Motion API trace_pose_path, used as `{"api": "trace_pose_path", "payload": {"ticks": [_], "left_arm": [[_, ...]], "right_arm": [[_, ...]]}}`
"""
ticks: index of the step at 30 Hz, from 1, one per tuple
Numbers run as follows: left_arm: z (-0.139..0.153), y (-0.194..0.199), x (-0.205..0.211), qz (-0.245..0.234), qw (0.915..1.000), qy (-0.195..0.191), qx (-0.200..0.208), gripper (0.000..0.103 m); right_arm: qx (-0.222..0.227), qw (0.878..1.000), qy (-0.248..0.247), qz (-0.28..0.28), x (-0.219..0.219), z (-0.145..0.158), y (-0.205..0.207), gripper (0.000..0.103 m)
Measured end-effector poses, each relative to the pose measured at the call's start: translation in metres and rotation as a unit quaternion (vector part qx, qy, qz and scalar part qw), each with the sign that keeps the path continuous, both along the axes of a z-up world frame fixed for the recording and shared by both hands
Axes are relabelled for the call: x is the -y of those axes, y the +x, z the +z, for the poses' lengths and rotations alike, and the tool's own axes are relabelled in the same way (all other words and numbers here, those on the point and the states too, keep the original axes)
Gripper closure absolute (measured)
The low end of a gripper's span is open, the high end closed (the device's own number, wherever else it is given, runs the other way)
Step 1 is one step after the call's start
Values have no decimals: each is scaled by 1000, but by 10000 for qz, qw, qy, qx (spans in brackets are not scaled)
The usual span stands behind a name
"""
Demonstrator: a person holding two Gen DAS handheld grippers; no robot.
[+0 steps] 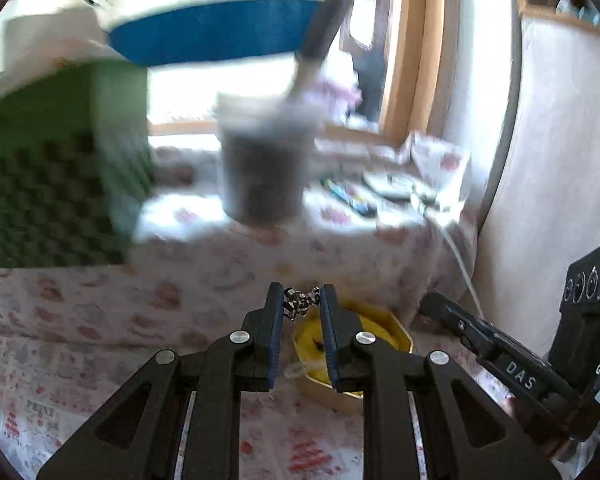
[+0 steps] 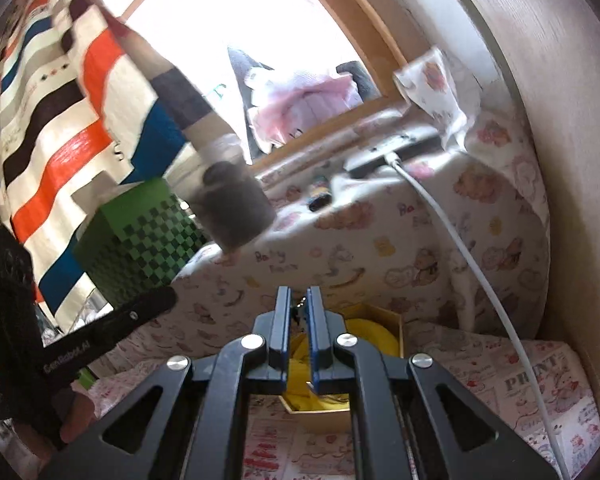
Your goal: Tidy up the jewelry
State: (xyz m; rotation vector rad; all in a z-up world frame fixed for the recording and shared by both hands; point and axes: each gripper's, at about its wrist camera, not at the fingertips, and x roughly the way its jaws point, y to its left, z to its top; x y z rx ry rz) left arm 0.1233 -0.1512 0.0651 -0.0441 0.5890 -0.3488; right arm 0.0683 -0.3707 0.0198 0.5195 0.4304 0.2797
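Note:
My left gripper (image 1: 301, 303) is shut on a small silver piece of jewelry (image 1: 300, 305), held above a tan box with yellow lining (image 1: 384, 330). The right gripper's body (image 1: 512, 368) shows at the right edge of the left wrist view. My right gripper (image 2: 299, 305) is nearly closed, with a small dark metal bit (image 2: 299, 307) between its tips; what it is I cannot tell. The yellow-lined box (image 2: 374, 330) lies right under it. The left gripper's body (image 2: 100, 340) shows at the left in the right wrist view.
A green checkered box (image 2: 148, 240) and a dark cup with a stick in it (image 2: 236, 208) stand on a raised ledge under patterned cloth (image 2: 360, 248). A white cable (image 2: 460, 248) runs down from a dark device by the window. Small items (image 1: 380, 192) lie on the ledge.

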Motion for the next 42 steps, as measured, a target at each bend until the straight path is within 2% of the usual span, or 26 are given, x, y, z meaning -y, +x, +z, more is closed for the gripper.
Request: {"api": "trace_pose_path", "payload": {"ticks": [2,4,7,9,11,13,18,23,24,26,31,36,38,40,41,42], "left_arm": [[-11,16,13,-183,9990,-48,-411,86],[-19,21,23,-320,9979,77,-556,86],[-32,22,46,-260,9965,705,-371,86],[-42,24,58,-191,9933,1058,-427,86],[-50,30,66,-317,9929,1034,-493,86],[-54,36,65,-248,9936,966,-538,86],[-60,53,60,-363,9939,445,-940,86],[-60,54,49,-538,9928,114,-1061,83],[-59,52,48,-558,9933,143,-1006,80],[-57,44,45,-535,9945,314,-839,62],[-43,32,36,-447,9966,349,-596,58],[-12,3,14,-145,9971,695,267,47],[1,-15,6,-44,9942,805,718,31],[11,-30,-6,94,9911,791,1067,21],[17,-39,-13,175,9898,743,1206,14],[22,-46,-21,285,9883,680,1333,11]], "right_arm": [[-141,9997,173,-48,8,-7,5,96],[-170,9997,149,-54,11,-10,8,96],[-264,9994,243,-25,14,-15,14,96],[-376,9988,327,-14,16,-21,20,96],[-467,9982,377,12,17,-25,25,96],[-443,9983,385,1,17,-24,26,96],[-444,9976,533,-85,24,-26,24,95],[-410,9978,514,-84,24,-25,23,95],[-394,9978,518,-85,25,-25,21,95],[-363,9979,526,-112,25,-24,19,95],[-275,9984,480,-152,24,-19,16,83],[-143,9994,208,-252,15,-9,11,70],[-69,9996,67,-279,10,-3,7,66],[11,9995,-103,-283,3,2,3,60],[58,9992,-240,-316,-2,5,-1,59],[69,9988,-337,-346,-6,6,-3,59]]}}
